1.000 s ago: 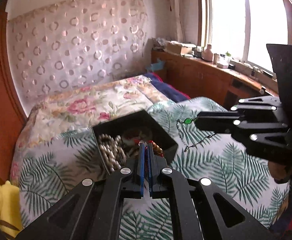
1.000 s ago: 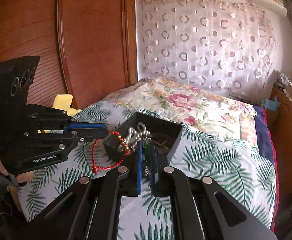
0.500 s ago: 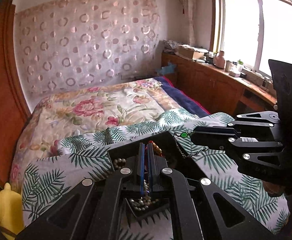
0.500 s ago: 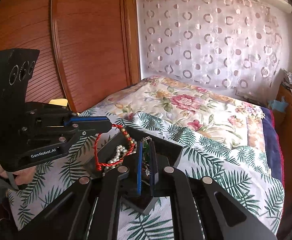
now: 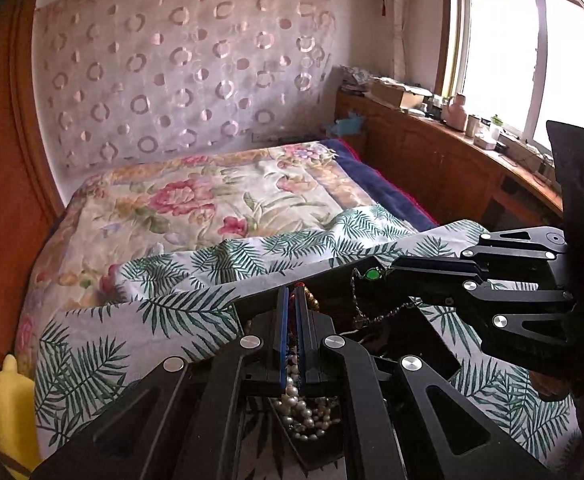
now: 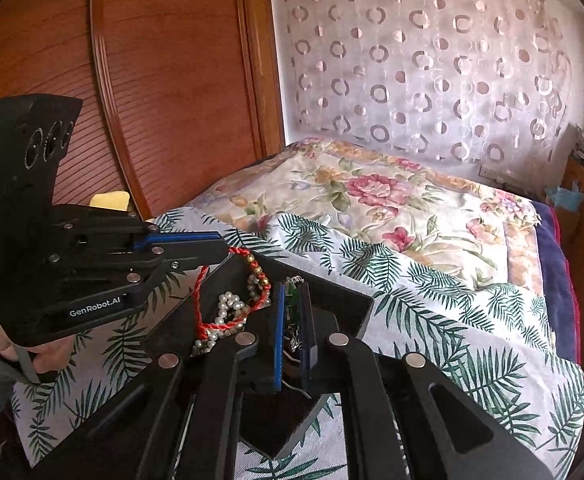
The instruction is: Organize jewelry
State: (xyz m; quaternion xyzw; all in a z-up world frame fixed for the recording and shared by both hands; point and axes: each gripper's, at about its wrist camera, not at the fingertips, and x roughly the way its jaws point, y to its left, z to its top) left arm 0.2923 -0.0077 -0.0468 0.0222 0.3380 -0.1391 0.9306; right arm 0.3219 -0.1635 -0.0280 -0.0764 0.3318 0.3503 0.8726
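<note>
Low in the centre of the right wrist view, the left gripper (image 6: 228,250) comes in from the left edge with its tongs clamped on a red cord bracelet (image 6: 212,312) with gold beads, the loop dangling over the black jewelry box (image 6: 348,312) where a heap of pearls (image 6: 228,308) lies. In the left wrist view the right gripper (image 5: 388,270) reaches in from the right, pinching a dark chain necklace with a green stone (image 5: 371,274) above that same box. The box sits on the palm-leaf sheet (image 5: 140,320) in the lower half of both frames, with the floral quilt (image 6: 392,200) behind it.
</note>
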